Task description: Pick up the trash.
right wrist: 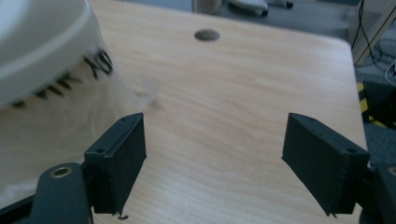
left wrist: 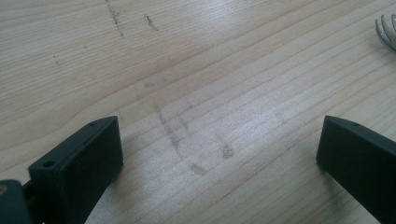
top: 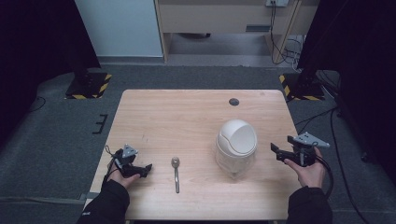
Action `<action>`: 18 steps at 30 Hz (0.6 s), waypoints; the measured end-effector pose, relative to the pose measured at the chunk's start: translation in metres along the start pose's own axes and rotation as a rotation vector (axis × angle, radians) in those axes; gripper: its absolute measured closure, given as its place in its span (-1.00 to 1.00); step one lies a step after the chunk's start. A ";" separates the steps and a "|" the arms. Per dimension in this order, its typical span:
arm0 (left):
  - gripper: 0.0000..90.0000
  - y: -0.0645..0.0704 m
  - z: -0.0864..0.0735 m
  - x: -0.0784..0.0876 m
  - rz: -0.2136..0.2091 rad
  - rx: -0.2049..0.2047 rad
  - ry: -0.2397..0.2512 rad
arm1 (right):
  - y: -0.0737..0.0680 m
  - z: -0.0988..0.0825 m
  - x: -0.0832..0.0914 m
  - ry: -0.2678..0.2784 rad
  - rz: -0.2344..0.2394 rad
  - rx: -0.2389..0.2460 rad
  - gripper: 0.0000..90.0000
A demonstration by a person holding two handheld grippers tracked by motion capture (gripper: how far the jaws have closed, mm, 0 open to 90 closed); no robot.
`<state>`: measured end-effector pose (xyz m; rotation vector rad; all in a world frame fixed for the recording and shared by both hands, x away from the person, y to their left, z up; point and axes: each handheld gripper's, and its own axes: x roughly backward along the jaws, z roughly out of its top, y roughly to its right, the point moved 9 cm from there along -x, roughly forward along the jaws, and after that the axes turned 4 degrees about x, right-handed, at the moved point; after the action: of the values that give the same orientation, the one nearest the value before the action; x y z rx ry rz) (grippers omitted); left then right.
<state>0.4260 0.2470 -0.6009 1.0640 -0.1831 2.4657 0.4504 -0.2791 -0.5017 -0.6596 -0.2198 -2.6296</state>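
Both grippers are held low at the near edge of the wooden surface (top: 154, 107). Left gripper (top: 145, 169): fingers spread, nothing held. 1 spoon (top: 176, 172) lies just right of it, untouched. 1 white-lidded clear bin (top: 236, 147) stands right of center. Right gripper (top: 276, 152): fingers spread, empty, beside the bin. Nothing appears begun. Ample bare room is left toward the far edge.

Count: 1 light wooden desk (top: 154, 116); on it 1 clear plastic bin with white domed swing lid (top: 236, 147) and 1 metal spoon (top: 176, 172). 2 black hand-held grippers: left hand-held gripper (top: 148, 168), right hand-held gripper (top: 275, 151).
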 end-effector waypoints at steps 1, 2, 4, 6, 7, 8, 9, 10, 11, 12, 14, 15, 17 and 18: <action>-1.00 0.000 0.000 0.000 0.000 0.001 0.001 | 0.000 0.005 0.003 0.019 0.001 -0.002 -0.53; -1.00 0.000 0.000 0.000 0.000 0.001 0.001 | 0.000 0.007 0.005 0.024 0.000 -0.006 -0.53; -1.00 0.000 0.000 0.000 -0.001 -0.001 0.000 | -0.001 0.012 0.008 0.024 -0.002 -0.011 -0.53; -1.00 0.000 0.000 0.000 -0.001 -0.001 0.000 | -0.004 0.019 0.012 0.047 0.005 -0.011 -0.53; -1.00 0.000 0.000 0.000 -0.001 -0.001 0.000 | -0.007 0.027 0.016 0.071 0.014 -0.008 -0.53; -1.00 0.000 0.000 0.000 -0.001 -0.001 0.000 | -0.007 0.027 0.016 0.071 0.014 -0.008 -0.53; -1.00 0.000 0.000 0.000 -0.001 -0.001 0.000 | -0.011 0.036 0.020 0.101 0.023 -0.002 -0.53; -1.00 0.000 0.000 0.000 -0.001 -0.001 0.000 | -0.011 0.036 0.020 0.101 0.023 -0.002 -0.53; -1.00 0.000 0.000 0.000 -0.001 -0.001 0.000 | -0.013 0.040 0.022 0.111 0.026 0.000 -0.53; -1.00 0.000 0.000 0.000 -0.001 -0.002 0.000 | -0.018 0.050 0.028 0.136 0.036 0.006 -0.54; -1.00 0.000 0.000 0.000 -0.001 -0.002 -0.001 | -0.020 0.054 0.030 0.146 0.039 0.008 -0.54; -1.00 0.000 0.000 0.000 -0.001 -0.001 0.000 | -0.023 0.058 0.033 0.156 0.046 0.016 -0.54; -1.00 0.000 0.000 0.000 -0.001 -0.001 0.000 | -0.034 0.071 0.039 0.183 0.070 0.031 -0.54; -1.00 0.000 0.000 0.000 -0.001 -0.001 0.000 | -0.034 0.071 0.039 0.183 0.070 0.031 -0.54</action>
<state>0.4259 0.2470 -0.6009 1.0637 -0.1841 2.4642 0.4337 -0.2449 -0.4225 -0.4052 -0.1790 -2.5943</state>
